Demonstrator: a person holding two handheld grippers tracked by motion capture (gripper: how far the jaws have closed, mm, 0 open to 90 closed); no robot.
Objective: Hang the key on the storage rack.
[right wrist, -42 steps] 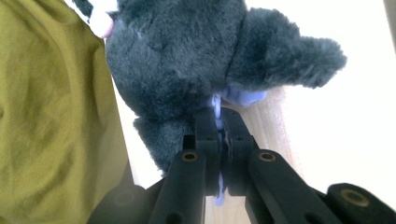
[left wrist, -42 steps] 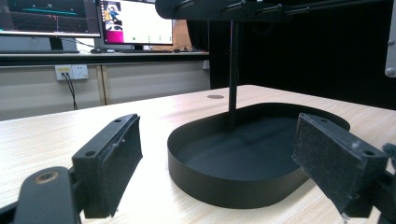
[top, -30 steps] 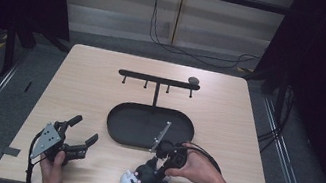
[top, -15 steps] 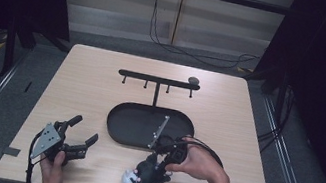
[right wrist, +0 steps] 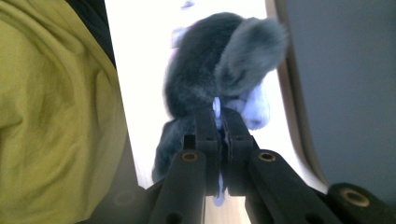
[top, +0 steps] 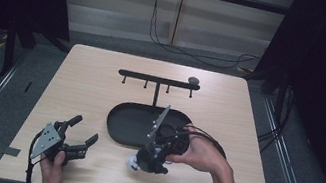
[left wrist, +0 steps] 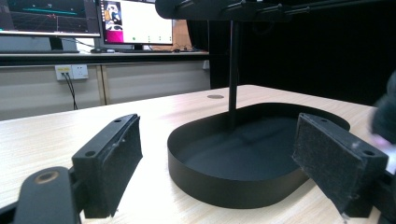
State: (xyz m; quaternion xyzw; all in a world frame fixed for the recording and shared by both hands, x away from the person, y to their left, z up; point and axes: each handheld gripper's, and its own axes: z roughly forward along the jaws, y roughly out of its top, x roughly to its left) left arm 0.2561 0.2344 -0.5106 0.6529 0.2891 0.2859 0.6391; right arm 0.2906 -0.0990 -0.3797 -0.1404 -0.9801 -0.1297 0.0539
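A small grey and white plush toy hangs near the table's front edge, just in front of the black oval tray. My right gripper points down and is shut on a pale tag of the plush toy, the jaws of the right gripper pressed together on it. At the front left my left gripper rests low over the table, open, nothing between its pads. Ahead of the left gripper lies the tray.
A black hook rack on a thin post rises from the tray's far side, with a small dark round thing on its right end. A yellow-green garment is close on the left in the right gripper view. Monitors stand beyond the table.
My right hand has risen with the plush toy, lifting it off the table. The left gripper has stayed where it was.
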